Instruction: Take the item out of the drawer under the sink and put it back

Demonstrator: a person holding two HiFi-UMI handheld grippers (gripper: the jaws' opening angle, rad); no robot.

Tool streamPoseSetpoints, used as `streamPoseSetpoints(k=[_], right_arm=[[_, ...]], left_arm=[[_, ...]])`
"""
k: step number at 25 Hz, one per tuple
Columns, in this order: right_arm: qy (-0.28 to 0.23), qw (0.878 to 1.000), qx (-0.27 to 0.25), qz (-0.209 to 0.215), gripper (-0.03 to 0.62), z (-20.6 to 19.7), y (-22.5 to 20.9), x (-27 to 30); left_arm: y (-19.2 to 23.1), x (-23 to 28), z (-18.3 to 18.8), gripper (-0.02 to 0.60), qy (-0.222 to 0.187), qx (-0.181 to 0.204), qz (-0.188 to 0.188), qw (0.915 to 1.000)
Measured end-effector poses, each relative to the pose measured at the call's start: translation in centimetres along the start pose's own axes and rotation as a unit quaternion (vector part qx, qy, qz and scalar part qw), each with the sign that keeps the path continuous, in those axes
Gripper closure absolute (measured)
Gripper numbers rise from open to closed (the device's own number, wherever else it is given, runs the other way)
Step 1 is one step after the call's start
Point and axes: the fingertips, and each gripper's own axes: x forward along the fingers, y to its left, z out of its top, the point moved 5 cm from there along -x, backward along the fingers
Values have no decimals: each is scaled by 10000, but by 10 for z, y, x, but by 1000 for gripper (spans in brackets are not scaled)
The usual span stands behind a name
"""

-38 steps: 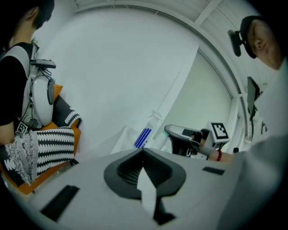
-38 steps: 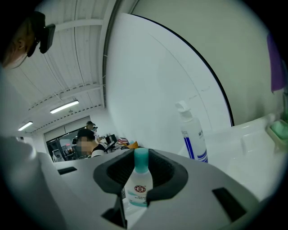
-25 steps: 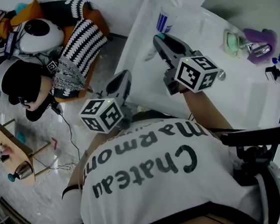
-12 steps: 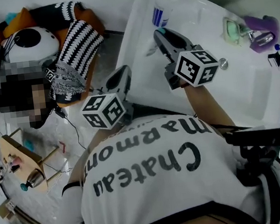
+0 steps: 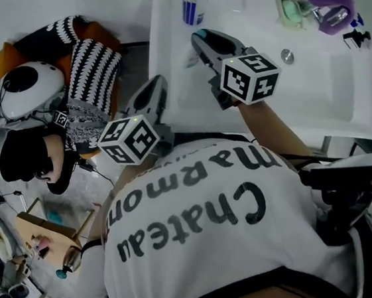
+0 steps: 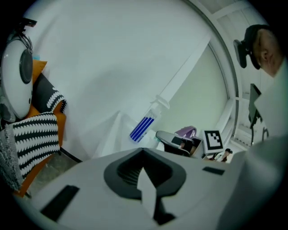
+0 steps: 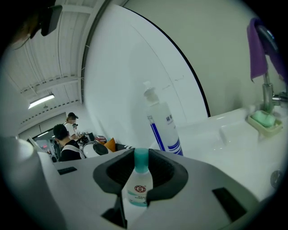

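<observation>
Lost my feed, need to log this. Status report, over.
Left gripper shut, empty. Right gripper shut on small teal-capped bottle, above the sink. Pump bottle ahead, apart.

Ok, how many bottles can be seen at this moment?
2. A small teal-capped bottle is clamped in the right gripper; a blue-striped pump bottle stands on the sink's rim. Others may be hidden.

Black lettering across the person's white T-shirt [image 5: 203,243] spells "Chateau" and "Marmon", upside down from the head view. The small clear bottle with the teal cap [image 7: 137,186] shows a round red emblem, and the tall white pump bottle [image 7: 163,130] blue characters, all too small to read.
</observation>
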Motion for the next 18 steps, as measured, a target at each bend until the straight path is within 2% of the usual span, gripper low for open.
streamPoseSetpoints(k=[6, 13, 18], right_arm=[[-19, 9995, -51, -303, 493, -4, -1, 0], [-114, 9989, 45, -456, 493, -3, 2, -1], [-106, 9987, -70, -492, 493, -5, 1, -2]], left_arm=[[12, 1, 14, 572, -96, -66, -21, 9999], [16, 6, 23, 572, -43, -99, -205, 9997], [13, 13, 25, 572, -27, -80, -310, 9995]])
